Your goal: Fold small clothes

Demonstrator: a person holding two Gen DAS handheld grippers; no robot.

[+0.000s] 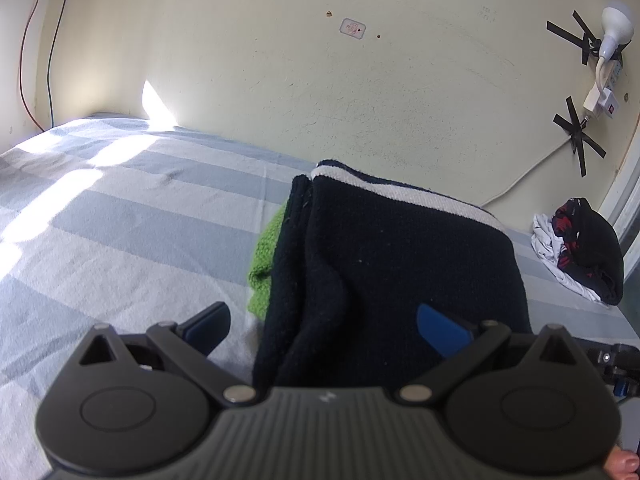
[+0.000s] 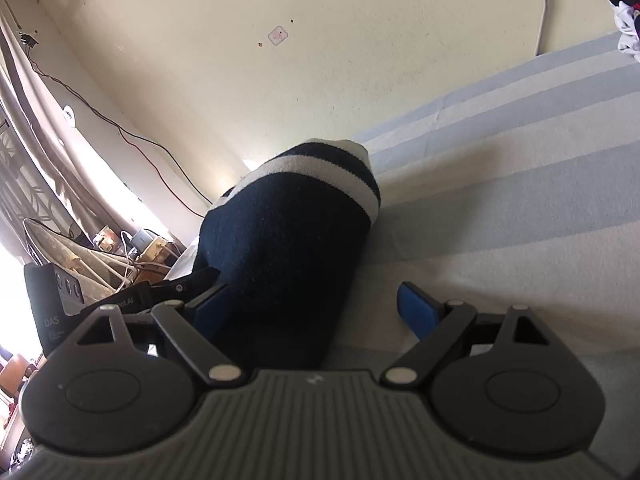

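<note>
The dark navy knit garment (image 1: 392, 272) with a white stripe lies folded in a thick bundle on the striped bedsheet (image 1: 120, 216), on top of a green knit piece (image 1: 266, 256) that peeks out at its left edge. Both tongs stand wide open and grip nothing: the left gripper (image 1: 324, 326) straddles the near end of the bundle, its blue pads clear of the cloth, and the right gripper (image 2: 316, 304) has the same navy bundle (image 2: 288, 240) between its spread jaws with no pad pressing. This looks like the release after a fold. A pile of unfolded clothes (image 1: 580, 252) waits by the wall, so 1 next move is likely backing both tongs off without dragging the bundle, then reaching for that pile.
</note>
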